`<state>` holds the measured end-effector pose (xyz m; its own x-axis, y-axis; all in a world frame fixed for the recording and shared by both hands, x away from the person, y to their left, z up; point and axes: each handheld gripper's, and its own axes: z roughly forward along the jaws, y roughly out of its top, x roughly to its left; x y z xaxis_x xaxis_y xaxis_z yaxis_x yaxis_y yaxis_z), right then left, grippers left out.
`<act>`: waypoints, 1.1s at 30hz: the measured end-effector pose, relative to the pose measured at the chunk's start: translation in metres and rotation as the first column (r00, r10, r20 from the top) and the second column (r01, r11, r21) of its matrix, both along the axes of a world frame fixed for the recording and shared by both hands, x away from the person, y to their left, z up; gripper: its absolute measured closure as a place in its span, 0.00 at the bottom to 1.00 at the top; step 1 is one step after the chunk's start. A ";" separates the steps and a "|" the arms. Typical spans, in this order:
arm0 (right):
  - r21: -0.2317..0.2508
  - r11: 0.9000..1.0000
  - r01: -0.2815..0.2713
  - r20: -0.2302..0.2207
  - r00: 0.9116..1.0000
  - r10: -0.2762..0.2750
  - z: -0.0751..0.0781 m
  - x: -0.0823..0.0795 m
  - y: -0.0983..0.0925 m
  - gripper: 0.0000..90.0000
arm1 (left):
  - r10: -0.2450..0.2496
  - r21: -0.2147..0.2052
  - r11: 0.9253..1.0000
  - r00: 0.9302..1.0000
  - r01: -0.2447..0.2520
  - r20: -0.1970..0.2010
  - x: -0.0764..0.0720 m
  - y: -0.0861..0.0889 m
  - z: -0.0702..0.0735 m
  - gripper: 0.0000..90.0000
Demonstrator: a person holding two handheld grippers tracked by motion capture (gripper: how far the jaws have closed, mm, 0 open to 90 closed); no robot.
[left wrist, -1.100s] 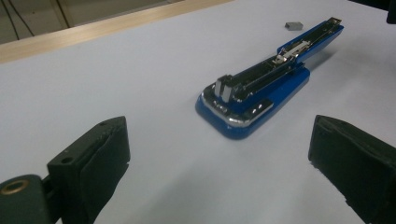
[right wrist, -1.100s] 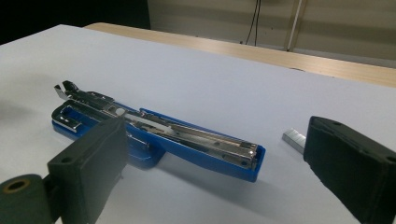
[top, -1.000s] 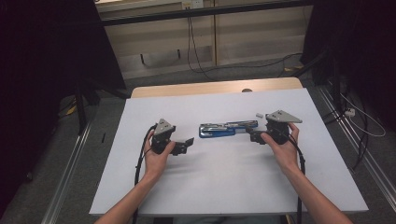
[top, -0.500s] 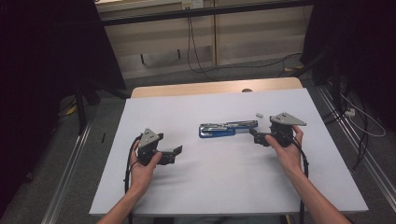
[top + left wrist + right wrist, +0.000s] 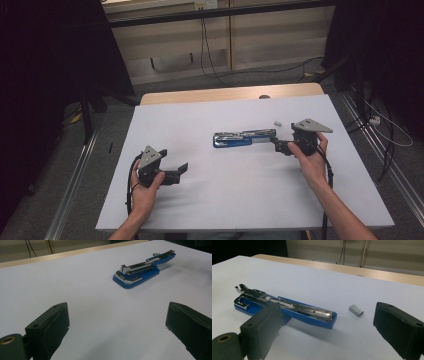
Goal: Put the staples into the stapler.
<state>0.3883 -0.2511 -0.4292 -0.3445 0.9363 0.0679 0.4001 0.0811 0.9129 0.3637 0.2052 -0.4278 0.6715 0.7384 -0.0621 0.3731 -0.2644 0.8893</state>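
Two grippers are held over one white table (image 5: 200, 205): the left gripper (image 5: 181, 170), jaws spread, is kept well apart from one blue stapler (image 5: 244, 138), opened flat mid-table; one staple block (image 5: 278, 122) lies beside it; the right gripper (image 5: 278, 145), jaws spread, is held at the stapler's end.

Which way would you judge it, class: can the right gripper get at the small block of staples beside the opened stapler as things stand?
Probably yes: the right gripper is open, and bare table separates it from the staples.
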 end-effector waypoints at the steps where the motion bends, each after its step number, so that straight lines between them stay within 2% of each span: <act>1: -0.005 1.000 0.000 0.000 1.000 0.000 0.000 0.001 0.000 0.08 | 0.000 -0.003 1.000 1.000 0.000 -0.009 -0.001 0.001 -0.001 0.06; 5: 0.014 1.000 -0.016 -0.017 1.000 0.016 0.002 0.006 0.000 0.08 | 0.021 -0.011 1.000 0.999 -0.022 -0.036 -0.004 0.004 -0.006 0.05; 11: 0.006 1.000 -0.008 -0.049 0.999 0.008 0.003 0.013 -0.005 0.08 | 0.015 -0.021 1.000 1.000 -0.015 -0.015 -0.015 0.008 -0.003 0.05; 14: 0.028 1.000 -0.007 -0.058 0.998 0.009 0.002 0.015 -0.008 0.07 | 0.022 -0.049 0.999 0.999 -0.024 -0.027 -0.022 0.010 -0.004 0.05; 15: 0.026 1.000 -0.005 -0.058 0.998 0.006 0.002 0.015 -0.008 0.08 | 0.018 -0.036 0.999 1.000 -0.019 -0.024 -0.024 0.010 -0.004 0.05; 17: 0.007 1.000 -0.004 -0.053 0.999 0.004 0.002 0.016 -0.009 0.08 | 0.006 -0.031 0.999 1.000 -0.007 -0.025 -0.027 0.010 -0.002 0.05; 19: -0.014 1.000 0.004 -0.047 0.999 -0.005 0.005 0.018 -0.011 0.10 | 0.006 -0.033 0.999 1.000 -0.007 -0.008 -0.030 0.009 0.000 0.05; 21: -0.009 1.000 0.001 -0.051 0.999 -0.002 0.006 0.019 -0.013 0.10 | -0.005 -0.013 1.000 1.000 0.005 0.007 -0.033 0.009 0.000 0.05; 24: -0.001 1.000 -0.008 -0.059 0.998 0.008 0.007 0.023 -0.016 0.10 | -0.015 -0.004 1.000 1.000 0.015 -0.016 -0.039 0.010 -0.001 0.05; 26: -0.010 1.000 -0.011 -0.065 0.998 0.010 0.008 0.027 -0.018 0.10 | -0.018 0.024 1.000 1.000 0.019 -0.010 -0.042 0.010 -0.001 0.05; 28: -0.007 1.000 -0.018 -0.072 0.997 0.018 0.008 0.031 -0.020 0.10 | -0.023 0.021 1.000 1.000 0.023 -0.004 -0.045 0.010 0.000 0.05; 29: -0.012 1.000 -0.017 -0.077 0.997 0.016 0.008 0.033 -0.020 0.10 | -0.023 0.008 1.000 1.000 0.023 -0.003 -0.046 0.010 0.001 0.05; 33: -0.042 0.999 -0.001 -0.095 0.996 -0.003 0.010 0.040 -0.022 0.09 | -0.019 0.002 1.000 1.000 0.019 -0.008 -0.049 0.013 0.002 0.05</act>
<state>0.4286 -0.2730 -0.4195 -0.3378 0.9392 0.0608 0.4847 0.1182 0.8667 0.3142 0.2182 -0.4261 0.6852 0.7254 -0.0657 0.3747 -0.2737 0.8858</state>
